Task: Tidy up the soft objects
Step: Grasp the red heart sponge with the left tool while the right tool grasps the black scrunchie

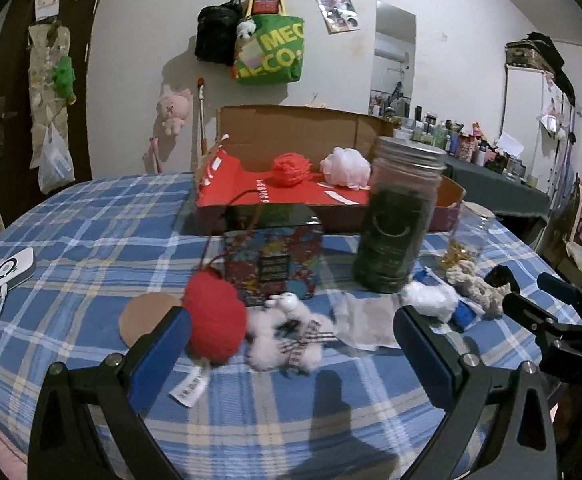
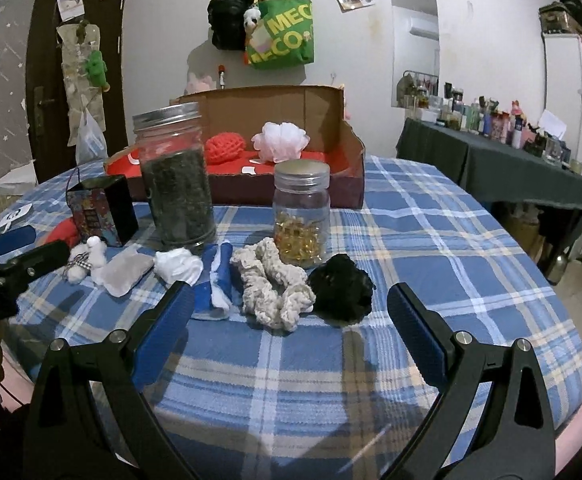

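Left gripper [image 1: 291, 336] over fluffy white plush [image 1: 287, 320]

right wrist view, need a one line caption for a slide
Open right gripper faces a beige knitted scrunchie and black scrunchie on the plaid tablecloth, jars and cardboard box behind.

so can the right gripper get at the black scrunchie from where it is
Probably yes: the right gripper is open, and the black scrunchie lies just ahead on the plaid cloth with nothing between, the beige scrunchie close beside it.
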{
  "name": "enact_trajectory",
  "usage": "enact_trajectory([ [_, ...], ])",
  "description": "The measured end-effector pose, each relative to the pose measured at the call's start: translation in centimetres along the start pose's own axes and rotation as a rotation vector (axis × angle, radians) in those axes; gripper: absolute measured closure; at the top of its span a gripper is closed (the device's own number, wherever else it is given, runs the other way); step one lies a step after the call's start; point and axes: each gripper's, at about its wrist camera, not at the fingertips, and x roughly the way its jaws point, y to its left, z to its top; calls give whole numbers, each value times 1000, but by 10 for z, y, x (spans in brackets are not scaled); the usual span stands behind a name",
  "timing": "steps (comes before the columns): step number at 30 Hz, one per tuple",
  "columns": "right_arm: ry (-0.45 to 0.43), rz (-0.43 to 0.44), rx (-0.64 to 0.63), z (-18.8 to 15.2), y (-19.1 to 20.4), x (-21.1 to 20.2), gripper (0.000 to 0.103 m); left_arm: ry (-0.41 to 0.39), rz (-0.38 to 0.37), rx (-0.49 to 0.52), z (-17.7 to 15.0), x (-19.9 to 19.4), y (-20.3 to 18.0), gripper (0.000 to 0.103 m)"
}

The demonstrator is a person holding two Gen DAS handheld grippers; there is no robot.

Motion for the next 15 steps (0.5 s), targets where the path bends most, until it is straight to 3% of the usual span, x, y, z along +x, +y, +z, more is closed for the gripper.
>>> enact_trajectory([
  [7,32,19,42,9,-15,9,4,47,18,-26,12,5,30,1],
  [15,71,15,106,18,-42,20,4,107,2,-23,14,18,44,17],
])
